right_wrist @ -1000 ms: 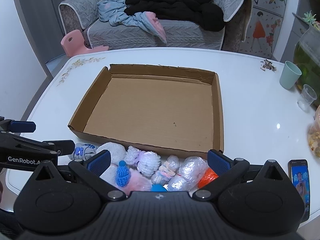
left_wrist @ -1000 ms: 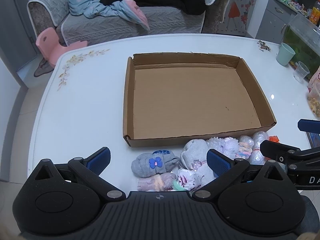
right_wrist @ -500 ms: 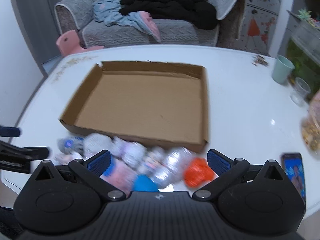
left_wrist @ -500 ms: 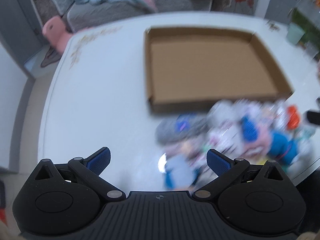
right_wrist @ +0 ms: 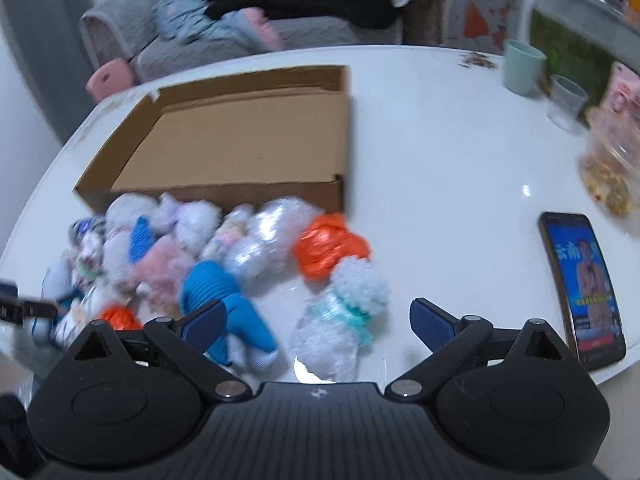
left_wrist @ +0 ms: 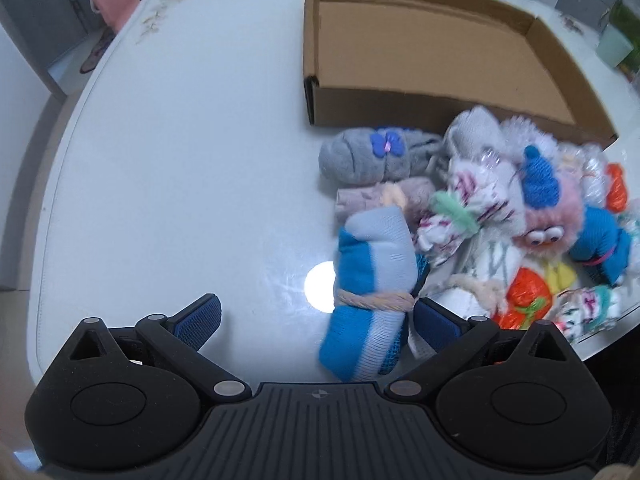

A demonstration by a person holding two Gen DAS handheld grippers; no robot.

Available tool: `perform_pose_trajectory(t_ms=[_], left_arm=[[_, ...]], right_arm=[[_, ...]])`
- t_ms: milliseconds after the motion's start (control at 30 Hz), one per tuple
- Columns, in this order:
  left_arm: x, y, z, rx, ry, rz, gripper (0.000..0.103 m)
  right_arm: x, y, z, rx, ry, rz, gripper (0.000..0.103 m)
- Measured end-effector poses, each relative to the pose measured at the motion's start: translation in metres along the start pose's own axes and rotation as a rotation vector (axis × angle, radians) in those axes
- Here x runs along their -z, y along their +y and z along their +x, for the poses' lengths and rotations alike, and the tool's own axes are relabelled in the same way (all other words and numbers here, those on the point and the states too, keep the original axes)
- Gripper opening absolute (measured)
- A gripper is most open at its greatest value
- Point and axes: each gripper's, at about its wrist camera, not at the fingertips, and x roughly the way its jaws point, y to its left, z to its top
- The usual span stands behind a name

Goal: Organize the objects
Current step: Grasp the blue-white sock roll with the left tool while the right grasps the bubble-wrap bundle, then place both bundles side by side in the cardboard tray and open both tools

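An empty shallow cardboard box (left_wrist: 432,52) lies on the white table (left_wrist: 180,140); it also shows in the right wrist view (right_wrist: 240,136). A pile of rolled socks and bagged soft items (left_wrist: 500,220) lies in front of it. My left gripper (left_wrist: 316,316) is open, low over the table, with a blue and light blue sock roll (left_wrist: 370,292) between its fingers, nearer the right finger. My right gripper (right_wrist: 316,320) is open, with a clear bag of white and mint fluff (right_wrist: 340,320) between its fingers and a blue sock (right_wrist: 228,308) by its left finger.
A phone (right_wrist: 580,288) with a lit screen lies at the right table edge. A mint cup (right_wrist: 522,66), a clear plastic cup (right_wrist: 566,102) and a snack bag (right_wrist: 608,172) stand at the far right. A sofa with clothes (right_wrist: 280,4) is behind the table.
Both grippers have pulled back and dropped lower toward the pile. The left swung left, the right swung right. Items near the table's front edge have come into view. Both stay open.
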Motion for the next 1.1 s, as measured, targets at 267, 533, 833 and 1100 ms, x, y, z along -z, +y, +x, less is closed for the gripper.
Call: perform_pose_trajectory(t_ms=[267,533,833,1100], left_arm=[[0.006,0.005,0.017,0.009,0.006,-0.006,0.101],[0.005,-0.007,-0.002,0.069,-0.064,0.055,0.047],[0.006,0.001,-0.023,0.085,-0.073,0.022,0.046],[-0.076,-0.011,-0.09,0.136,-0.303,0.064,0.047]], right_arm=[[-0.001,-0.008,0.024,0.022,0.041,0.06,0.074],[0.012,-0.019,0.033,0.011,0.081,0.109,0.036],[0.009,-0.023,0.004,0.004,0.034,0.095,0.035],[-0.056,-0.014,-0.025,-0.085,-0.077,0.039,0.035]])
